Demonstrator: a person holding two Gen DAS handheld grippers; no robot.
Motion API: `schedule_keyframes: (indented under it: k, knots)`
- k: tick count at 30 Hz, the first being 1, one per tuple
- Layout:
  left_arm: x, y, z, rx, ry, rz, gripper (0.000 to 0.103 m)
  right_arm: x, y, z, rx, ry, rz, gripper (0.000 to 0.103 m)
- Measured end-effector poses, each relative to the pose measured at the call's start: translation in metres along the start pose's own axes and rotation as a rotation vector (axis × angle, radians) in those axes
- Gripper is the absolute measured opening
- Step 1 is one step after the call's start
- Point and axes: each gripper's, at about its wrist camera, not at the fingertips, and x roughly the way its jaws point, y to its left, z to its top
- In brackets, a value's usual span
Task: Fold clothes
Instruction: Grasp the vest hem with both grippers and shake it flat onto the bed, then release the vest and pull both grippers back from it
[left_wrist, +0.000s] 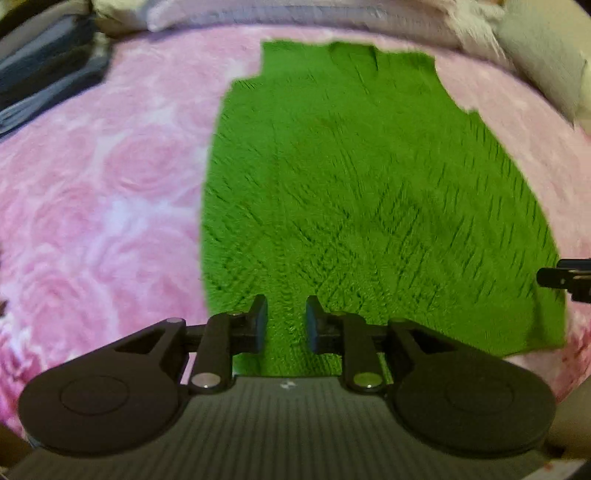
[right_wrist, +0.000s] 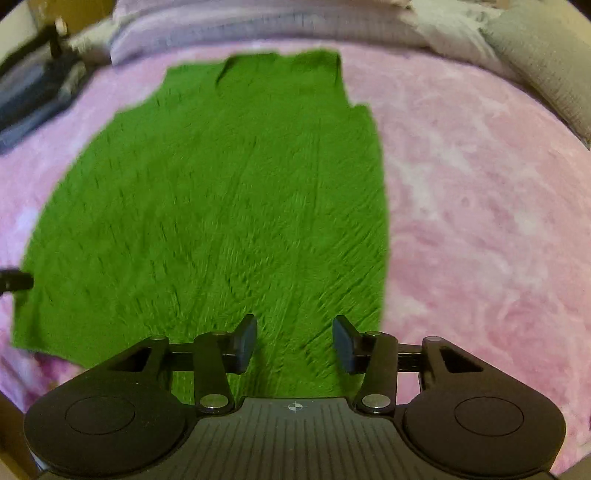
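A green knit garment (left_wrist: 354, 192) is laid flat on a bed covered w/ a pink rose-pattern blanket (left_wrist: 103, 192). The garment is spread lengthwise away from the cameras, w/ its near hem toward both grippers and its narrower end toward the head of the bed. A notch or fold is seen at the far edge, but the cut can't be told through the blur. The knit shows a ribbed or cable-like texture; details are smeared.

The left hand-held gripper (left_wrist: 286, 321) is seen over the near-left part of the garment, fingers apart w/ a narrow gap, nothing held betw. them. Green fabric is visible through the gap. Whether the fingertips touch the cloth can't be told.

The right hand-held gripper (right_wrist: 294, 343) is seen over the near-right part of the garment (right_wrist: 221, 206), close to its right edge, fingers apart w/ a wider gap than the left, nothing clamped. Pink blanket (right_wrist: 480, 221) is seen just beside the right finger.

Each gripper's tip is caught at the edge of the other's view: a dark part at the right edge of the left wrist view, and one at the left edge of the right wrist view, both near the garment's lower corners.

Pale pillows (right_wrist: 258, 26) are lined up along the far side of the bed. A dark folded item (left_wrist: 44, 74) is seen at the far left, off the blanket's edge; what it is can't be told.
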Motion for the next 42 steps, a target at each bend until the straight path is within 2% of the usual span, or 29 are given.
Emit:
schedule_keyframes:
  k: [2,4,6,8,9,12,16,21,24,27,32,36,42]
  knots:
    - [0.015,0.0,-0.007,0.005,0.073,0.003,0.019,0.016,0.002,-0.009,0.031,0.074,-0.022,0.044]
    - [0.009,0.001,-0.018,0.034,0.08,-0.008,0.019,0.009,0.001,-0.022,0.058,0.063,-0.034,0.045]
    - [0.002,0.001,-0.024,0.075,0.144,-0.027,0.019,0.004,0.001,-0.027,0.087,0.148,-0.052,0.047]
    - [-0.011,0.004,-0.027,0.095,0.204,-0.048,0.019,0.0,-0.001,-0.032,0.132,0.28,-0.081,0.048]
    - [-0.021,0.004,-0.026,0.103,0.223,-0.064,0.019,-0.007,-0.002,-0.034,0.171,0.31,-0.078,0.048]
    - [-0.06,0.003,-0.012,0.159,0.214,-0.086,0.019,-0.042,0.003,-0.03,0.236,0.28,-0.056,0.048]
    - [-0.111,0.0,0.02,0.199,0.138,-0.078,0.024,-0.093,0.031,0.001,0.236,0.189,0.002,0.049]
    - [-0.186,-0.003,0.062,0.164,-0.017,-0.054,0.038,-0.156,0.058,0.048,0.196,0.025,0.052,0.055]
    - [-0.226,-0.01,0.069,0.142,-0.103,-0.041,0.047,-0.197,0.066,0.064,0.161,-0.065,0.076,0.058]
    - [-0.259,-0.019,0.066,0.113,-0.146,-0.024,0.048,-0.233,0.07,0.068,0.122,-0.133,0.076,0.059]
    - [-0.304,-0.043,0.036,0.086,-0.177,0.004,0.052,-0.278,0.071,0.039,0.086,-0.191,0.093,0.061]
    - [-0.327,-0.064,0.001,0.063,-0.182,0.021,0.053,-0.304,0.065,-0.002,0.054,-0.188,0.103,0.061]
    - [-0.351,-0.089,-0.056,0.043,-0.15,0.035,0.055,-0.324,0.059,-0.063,0.0,-0.134,0.106,0.062]
